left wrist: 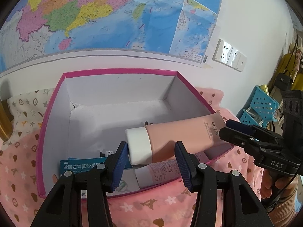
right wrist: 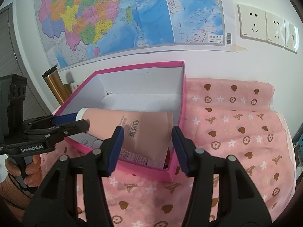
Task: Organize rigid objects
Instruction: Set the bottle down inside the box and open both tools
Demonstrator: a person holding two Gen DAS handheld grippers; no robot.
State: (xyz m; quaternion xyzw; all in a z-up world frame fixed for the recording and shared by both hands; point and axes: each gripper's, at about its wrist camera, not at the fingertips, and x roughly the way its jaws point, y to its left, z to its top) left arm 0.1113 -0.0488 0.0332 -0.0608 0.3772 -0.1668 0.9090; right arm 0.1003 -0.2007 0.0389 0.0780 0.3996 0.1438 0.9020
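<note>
Several items, among them a blue-and-white medicine box [left wrist: 83, 165], already lie in your pink cardboard box [left wrist: 121, 71], while the peach cream tube [left wrist: 181, 138] rests tilted on its rim between your spread left gripper [left wrist: 149, 162] and spread right gripper [right wrist: 147, 147], neither visibly clamping it.

the right hand-held gripper [left wrist: 226, 130] carries white letters "das" on its black body. the left hand-held gripper [right wrist: 83, 122] reads "genrobot.ai". the blue medicine box [left wrist: 81, 165] shows "盐酸左氧氟沙星", cut off by a finger. the pink tube [right wrist: 132, 128] bears large dark chinese characters, unclear, and the wall map [right wrist: 215, 37] a small boxed legend and a barcode, both too small.
</note>
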